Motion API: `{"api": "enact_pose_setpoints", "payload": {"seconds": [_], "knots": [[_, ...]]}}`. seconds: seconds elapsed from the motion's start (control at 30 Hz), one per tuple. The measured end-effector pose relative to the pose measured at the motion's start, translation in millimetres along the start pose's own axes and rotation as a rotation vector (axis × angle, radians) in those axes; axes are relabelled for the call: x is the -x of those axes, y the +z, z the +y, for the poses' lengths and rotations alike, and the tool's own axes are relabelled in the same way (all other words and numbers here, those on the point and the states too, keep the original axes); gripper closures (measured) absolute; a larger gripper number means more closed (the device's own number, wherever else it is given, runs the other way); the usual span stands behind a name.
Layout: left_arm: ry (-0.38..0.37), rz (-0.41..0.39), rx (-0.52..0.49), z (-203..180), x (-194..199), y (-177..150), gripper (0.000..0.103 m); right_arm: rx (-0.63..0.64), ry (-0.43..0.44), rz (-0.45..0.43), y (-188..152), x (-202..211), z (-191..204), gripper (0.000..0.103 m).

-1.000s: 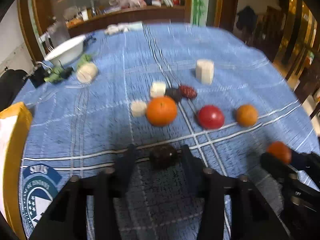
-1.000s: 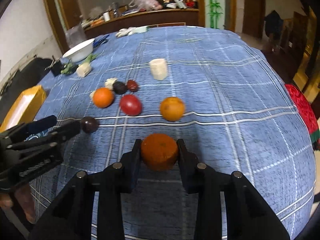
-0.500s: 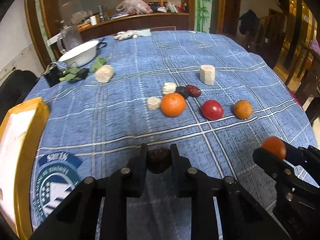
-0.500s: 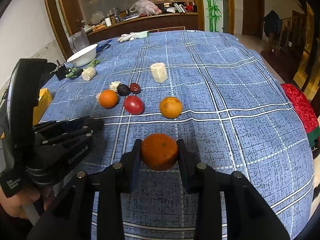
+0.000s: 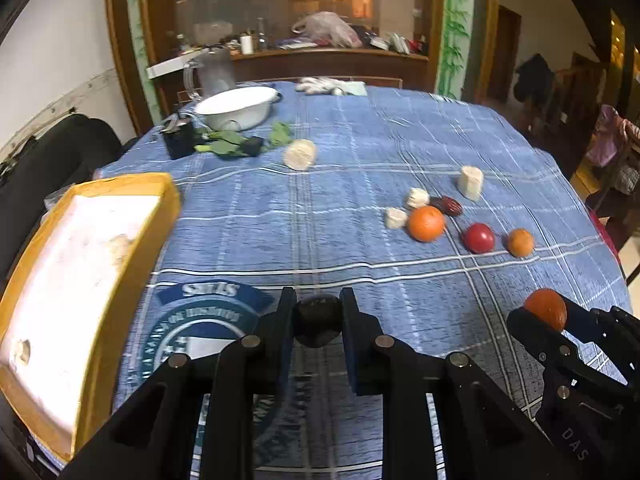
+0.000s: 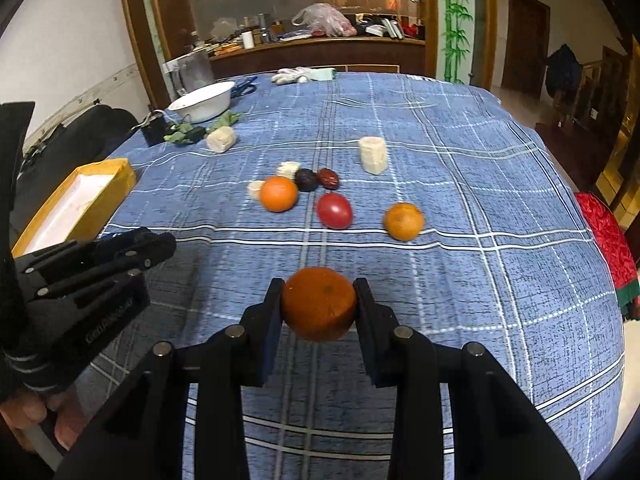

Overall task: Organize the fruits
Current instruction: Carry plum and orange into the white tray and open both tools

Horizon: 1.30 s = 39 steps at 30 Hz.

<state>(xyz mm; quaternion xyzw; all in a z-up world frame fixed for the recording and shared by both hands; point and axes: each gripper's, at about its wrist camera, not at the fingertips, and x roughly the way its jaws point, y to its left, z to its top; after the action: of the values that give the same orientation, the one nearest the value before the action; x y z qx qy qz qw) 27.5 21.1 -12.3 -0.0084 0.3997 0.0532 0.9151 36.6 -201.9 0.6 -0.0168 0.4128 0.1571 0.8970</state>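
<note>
Left tool (image 5: 317,322): clamped on a small dark round fruit (image 5: 317,320), carried above the blue checked cloth of the surface (image 5: 320,184). Yellow tray (image 5: 132,184) at 9 o'clock of that tool, white-lined, edging the surface. Right tool (image 6: 318,304): closed on a dull orange (image 6: 318,304), held clear of the cloth; same fruit visible at 3 o'clock in the left wrist view. Loose fruit lying at 12 to 1 o'clock of the right tool: bright orange (image 6: 278,194), red tomato-like fruit (image 6: 334,210), smaller orange (image 6: 403,221), two dark dates (image 6: 317,179), touching. Pale cut pieces (image 6: 373,155) scattered beyond, one upright. White bowl (image 6: 204,100) at 11 o'clock near the far rim, green leaves (image 6: 182,132) just beside it. Left tool seen at 9 o'clock in the right wrist view, a hand (image 6: 24,416) gripping its handle.
</note>
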Motion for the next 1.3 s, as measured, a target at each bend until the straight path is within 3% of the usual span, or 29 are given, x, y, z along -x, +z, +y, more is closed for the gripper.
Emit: {"api": "enact_pose_setpoints", "payload": {"seconds": [0.93,1.3], "knots": [[0.163,-0.058,0.188,110,31,-7,0.083,0.155,0.101,-0.042,21,1,91,0.067],[0.324,-0.015,0.369,215,33,-26,0.083,0.243,0.188,-0.061,40,-8,143,0.067]]}}
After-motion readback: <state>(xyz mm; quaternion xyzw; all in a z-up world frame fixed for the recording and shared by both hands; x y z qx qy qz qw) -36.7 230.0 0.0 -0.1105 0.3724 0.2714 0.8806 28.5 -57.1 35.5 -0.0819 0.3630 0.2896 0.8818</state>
